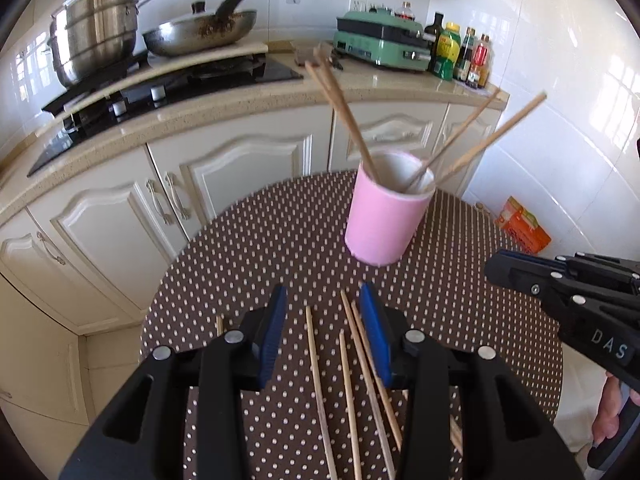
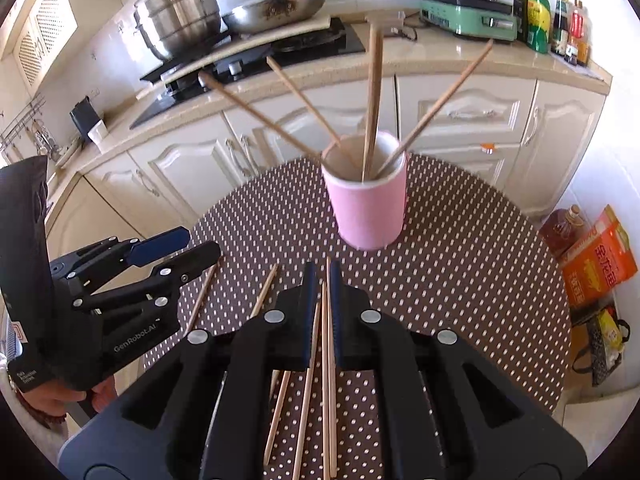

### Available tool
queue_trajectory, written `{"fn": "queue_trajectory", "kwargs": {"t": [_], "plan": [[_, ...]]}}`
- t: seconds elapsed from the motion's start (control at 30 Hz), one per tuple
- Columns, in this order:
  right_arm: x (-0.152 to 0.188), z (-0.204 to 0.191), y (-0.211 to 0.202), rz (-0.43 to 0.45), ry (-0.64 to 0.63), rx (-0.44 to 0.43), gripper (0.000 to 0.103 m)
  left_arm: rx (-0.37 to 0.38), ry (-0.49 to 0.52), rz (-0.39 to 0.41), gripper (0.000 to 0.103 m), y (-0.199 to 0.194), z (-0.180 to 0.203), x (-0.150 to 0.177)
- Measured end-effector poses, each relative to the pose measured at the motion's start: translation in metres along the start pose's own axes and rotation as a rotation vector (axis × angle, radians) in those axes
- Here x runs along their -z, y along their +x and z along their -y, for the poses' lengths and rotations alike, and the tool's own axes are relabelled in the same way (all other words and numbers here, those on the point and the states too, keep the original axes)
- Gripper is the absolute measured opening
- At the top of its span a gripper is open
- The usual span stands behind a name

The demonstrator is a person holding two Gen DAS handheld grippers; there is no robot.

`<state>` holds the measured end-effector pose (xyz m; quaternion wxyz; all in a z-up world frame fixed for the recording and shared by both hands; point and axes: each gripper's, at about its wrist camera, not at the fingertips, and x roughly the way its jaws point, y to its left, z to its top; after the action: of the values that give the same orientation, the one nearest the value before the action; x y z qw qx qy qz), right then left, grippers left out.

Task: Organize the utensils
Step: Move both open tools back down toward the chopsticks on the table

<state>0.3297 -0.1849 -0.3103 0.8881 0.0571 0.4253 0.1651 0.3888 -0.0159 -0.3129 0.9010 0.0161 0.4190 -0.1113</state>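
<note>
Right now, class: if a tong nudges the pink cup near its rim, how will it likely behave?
The pink cup is tall and narrow, so it may tip rather than slide. The chopsticks leaning outward above it probably add top weight. The dotted tablecloth looks grippy, which may resist sliding.

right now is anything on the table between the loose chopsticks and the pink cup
Nothing visible does. The dotted brown tablecloth is bare between the loose wooden chopsticks and the pink cylindrical cup. Only the chopsticks already leaning in the cup crowd its mouth, fanned across the rim.
</note>
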Motion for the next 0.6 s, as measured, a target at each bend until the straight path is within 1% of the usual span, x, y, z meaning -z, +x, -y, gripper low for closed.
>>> {"fn": "queue_trajectory", "kwargs": {"t": [0.03,0.13,0.23,0.3,0.37,0.43,0.53,0.6], "plan": [[0.004,-0.001,0.003,-0.01,0.002,0.0,0.008,0.006,-0.006,-0.029,0.038,0.004,-0.002,0.005],[0.016,-0.001,0.013,-0.055,0.0,0.007,0.008,0.032,-0.039,-0.159,0.038,0.024,-0.012,0.027],[0.029,0.0,0.024,-0.111,0.003,0.007,0.008,0.047,-0.062,-0.25,0.038,0.037,-0.017,0.049],[0.036,0.0,0.029,-0.14,0.006,0.006,0.008,0.044,-0.054,-0.3,0.038,0.046,-0.018,0.062],[0.043,0.001,0.036,-0.178,0.017,-0.001,0.008,0.024,-0.04,-0.333,0.038,0.053,-0.017,0.072],[0.048,0.002,0.04,-0.196,0.024,-0.005,0.008,0.003,-0.05,-0.356,0.038,0.059,-0.019,0.08],[0.054,0.001,0.045,-0.224,0.024,-0.012,0.008,0.001,-0.071,-0.371,0.038,0.063,-0.023,0.084],[0.057,0.002,0.05,-0.249,0.025,-0.015,0.008,0.007,-0.065,-0.389,0.038,0.068,-0.022,0.084]]}}
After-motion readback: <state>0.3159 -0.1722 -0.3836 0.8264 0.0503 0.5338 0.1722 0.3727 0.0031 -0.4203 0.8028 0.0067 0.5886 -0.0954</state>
